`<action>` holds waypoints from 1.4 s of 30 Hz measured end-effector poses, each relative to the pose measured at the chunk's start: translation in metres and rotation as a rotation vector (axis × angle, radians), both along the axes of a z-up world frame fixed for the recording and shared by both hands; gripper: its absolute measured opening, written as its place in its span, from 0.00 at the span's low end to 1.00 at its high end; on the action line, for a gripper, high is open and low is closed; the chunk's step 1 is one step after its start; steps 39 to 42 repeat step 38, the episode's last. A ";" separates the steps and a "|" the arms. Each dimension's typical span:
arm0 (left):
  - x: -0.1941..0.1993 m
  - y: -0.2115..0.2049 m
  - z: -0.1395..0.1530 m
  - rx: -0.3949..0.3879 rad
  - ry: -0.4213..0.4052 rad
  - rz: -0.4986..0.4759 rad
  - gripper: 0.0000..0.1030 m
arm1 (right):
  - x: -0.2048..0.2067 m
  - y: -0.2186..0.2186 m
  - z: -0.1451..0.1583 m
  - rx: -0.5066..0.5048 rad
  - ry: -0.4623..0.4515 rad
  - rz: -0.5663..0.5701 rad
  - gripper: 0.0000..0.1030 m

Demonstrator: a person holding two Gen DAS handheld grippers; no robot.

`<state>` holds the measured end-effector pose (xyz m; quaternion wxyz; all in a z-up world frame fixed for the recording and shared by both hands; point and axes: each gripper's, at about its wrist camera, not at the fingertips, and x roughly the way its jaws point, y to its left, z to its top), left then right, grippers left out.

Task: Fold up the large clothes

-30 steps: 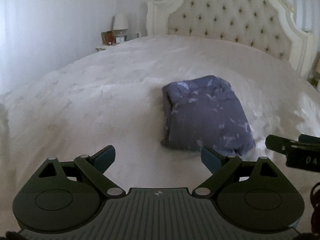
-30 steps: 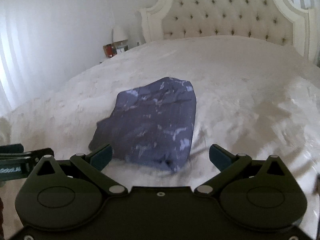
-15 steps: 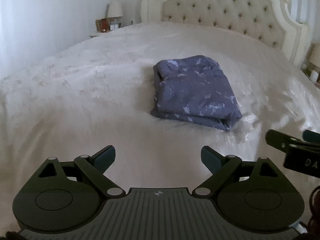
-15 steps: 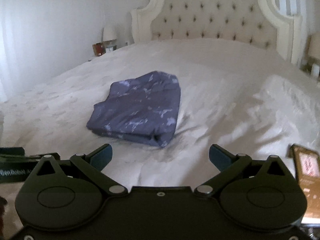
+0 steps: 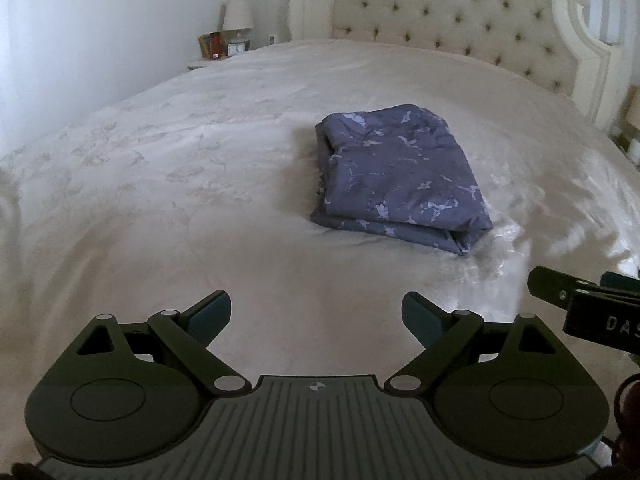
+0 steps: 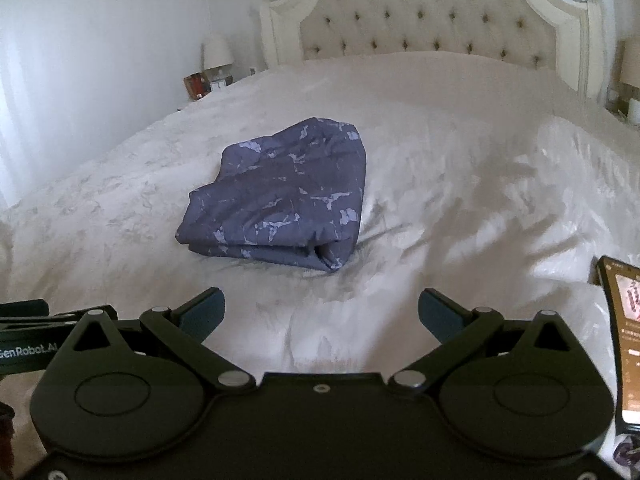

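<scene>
A dark blue garment with pale marbled print [image 5: 396, 172] lies folded into a thick rectangle on the white bedspread [image 5: 180, 184], near the bed's middle. It also shows in the right wrist view [image 6: 284, 196]. My left gripper [image 5: 316, 316] is open and empty, held back from the bundle, which lies ahead and to its right. My right gripper [image 6: 320, 312] is open and empty, with the bundle ahead and slightly left. Neither touches the cloth.
A tufted cream headboard [image 5: 452, 20] stands at the far end. A nightstand with a lamp [image 5: 238, 14] and small items is at the far left. A phone with a lit screen [image 6: 624, 344] lies at the right edge of the bed.
Both grippers have pulled back and away from the folded garment, so it looks smaller and farther. The phone has come into the right wrist view. The garment has not moved.
</scene>
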<state>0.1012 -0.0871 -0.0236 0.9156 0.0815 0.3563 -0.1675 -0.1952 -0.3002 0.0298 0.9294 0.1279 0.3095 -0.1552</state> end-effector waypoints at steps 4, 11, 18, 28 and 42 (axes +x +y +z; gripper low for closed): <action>-0.001 -0.002 0.000 0.007 -0.004 -0.001 0.91 | 0.001 -0.001 -0.003 0.014 0.011 0.000 0.99; -0.001 -0.005 0.000 0.011 -0.003 -0.003 0.91 | 0.001 -0.004 -0.004 0.032 0.016 -0.006 0.99; -0.002 -0.007 -0.001 0.013 0.000 -0.013 0.91 | 0.001 -0.003 -0.007 0.044 0.026 -0.006 0.99; -0.003 -0.007 -0.005 0.019 0.004 -0.016 0.90 | 0.001 0.000 -0.009 0.047 0.030 -0.005 0.99; 0.000 0.000 -0.009 0.017 0.007 -0.012 0.90 | 0.001 0.003 -0.011 0.050 0.038 -0.001 0.99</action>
